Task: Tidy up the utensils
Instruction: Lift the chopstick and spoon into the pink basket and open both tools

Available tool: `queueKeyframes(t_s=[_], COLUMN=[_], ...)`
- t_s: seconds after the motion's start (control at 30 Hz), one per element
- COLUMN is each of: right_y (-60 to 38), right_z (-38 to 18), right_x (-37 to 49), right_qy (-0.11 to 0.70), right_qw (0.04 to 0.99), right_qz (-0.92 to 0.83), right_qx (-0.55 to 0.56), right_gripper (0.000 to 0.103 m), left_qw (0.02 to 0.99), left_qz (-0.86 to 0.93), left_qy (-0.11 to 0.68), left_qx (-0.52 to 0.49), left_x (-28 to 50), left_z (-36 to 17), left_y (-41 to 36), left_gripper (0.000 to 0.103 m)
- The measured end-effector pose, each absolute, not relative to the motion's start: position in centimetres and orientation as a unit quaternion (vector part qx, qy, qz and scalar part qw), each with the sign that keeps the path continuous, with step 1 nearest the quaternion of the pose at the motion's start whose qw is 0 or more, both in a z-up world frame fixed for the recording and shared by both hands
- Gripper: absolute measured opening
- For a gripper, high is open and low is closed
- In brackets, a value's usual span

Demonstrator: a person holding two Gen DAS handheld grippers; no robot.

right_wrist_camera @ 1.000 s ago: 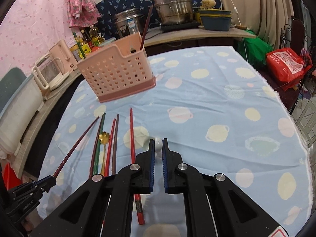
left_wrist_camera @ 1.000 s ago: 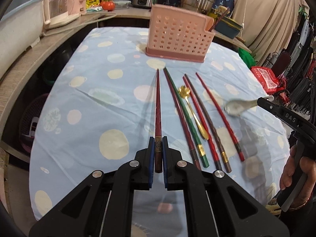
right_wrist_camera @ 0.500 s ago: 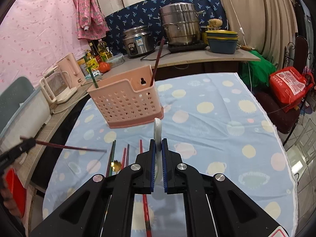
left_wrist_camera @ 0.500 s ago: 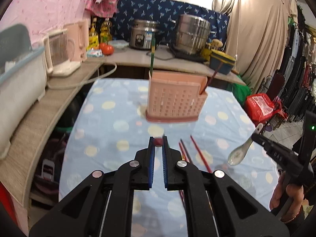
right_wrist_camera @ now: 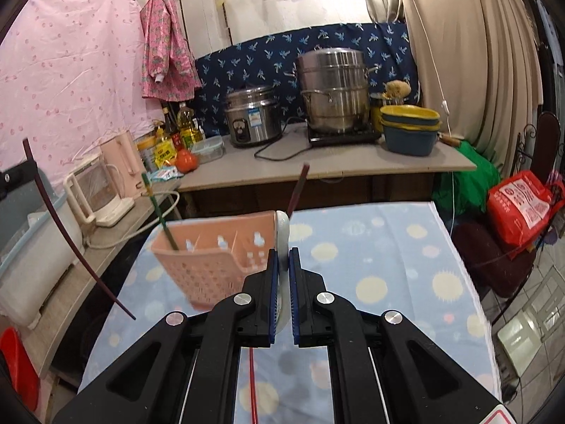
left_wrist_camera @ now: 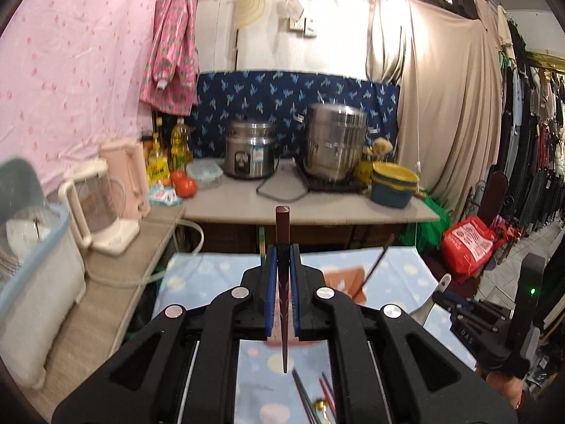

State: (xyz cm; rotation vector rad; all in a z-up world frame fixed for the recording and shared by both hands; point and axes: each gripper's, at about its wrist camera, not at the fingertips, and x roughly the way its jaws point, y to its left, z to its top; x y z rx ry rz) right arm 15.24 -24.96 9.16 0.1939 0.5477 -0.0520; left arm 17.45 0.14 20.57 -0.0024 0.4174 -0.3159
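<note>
Both loads have just left the desk [right_wrist_camera: 406, 247]: left gripper [left_wrist_camera: 282, 296] pinching a dark red chopstick [left_wrist_camera: 282, 233], right gripper [right_wrist_camera: 281, 289] pinching the white spoon [right_wrist_camera: 281, 236], bound for the pink basket [right_wrist_camera: 215, 265].

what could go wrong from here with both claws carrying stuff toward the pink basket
1. The left claw pinches the dark red chopstick near its thick end, so the long thin tip hangs free and could swing into the pink basket's rim instead of a slot.
2. The right claw grips the white spoon edge-on; glazed ceramic may slip.
3. Both loads near the basket together, so they could clash or tip it.
</note>
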Motion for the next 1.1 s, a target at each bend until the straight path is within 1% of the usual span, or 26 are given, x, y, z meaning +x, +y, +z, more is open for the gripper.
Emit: queueKeyframes(t_s=[0.13,0.27,0.5,0.77,0.8,0.83,0.87,0.9,0.93,0.97,1.1], right_y=[-25.1,-25.2,-23.5,-22.2,-22.2,-22.2,-22.2,-22.2,-22.3,-22.5,-23.2], right_z=[10.1,10.1,8.5,5.5,5.3,5.1,5.1,5.1,5.3,5.4,6.0], right_x=[18.5,21.7,25.4,27.4,27.2,27.0,26.8,26.5,26.2,25.8,24.1], right_qy=[0.261,0.262,0.273,0.308,0.308,0.305,0.303,0.300,0.296,0.291,0.284], right_qw=[0.961,0.960,0.959,0.950,0.950,0.951,0.951,0.952,0.953,0.954,0.956], right_qz=[-0.027,-0.020,-0.018,-0.010,-0.014,-0.016,-0.021,-0.022,-0.024,-0.026,-0.030], right_qx=[0.090,0.097,0.071,0.057,0.057,0.057,0.056,0.058,0.062,0.064,0.073], right_gripper=[0.006,0.006,0.006,0.006,0.007,0.012,0.015,0.024,0.031,0.032,0.032], left_qw=[0.970,0.971,0.967,0.962,0.961,0.961,0.962,0.961,0.962,0.962,0.963], left_qz=[-0.160,-0.157,-0.149,-0.141,-0.140,-0.135,-0.132,-0.131,-0.127,-0.124,-0.122], left_qy=[0.181,0.177,0.206,0.234,0.237,0.239,0.240,0.242,0.243,0.241,0.239], left_qx=[-0.008,-0.013,-0.011,-0.011,-0.013,-0.015,-0.017,-0.016,-0.017,-0.017,-0.021], left_x=[20.4,23.5,27.5,28.7,28.7,28.7,28.6,28.5,28.4,28.1,26.8], left_z=[22.8,22.9,19.9,16.7,16.5,16.3,16.1,16.0,15.9,15.9,15.8], left_y=[-1.4,-2.5,-3.6,-3.1,-3.0,-3.0,-2.9,-2.8,-2.7,-2.6,-1.7], left_gripper=[0.007,0.007,0.007,0.007,0.008,0.008,0.010,0.014,0.028,0.038,0.039])
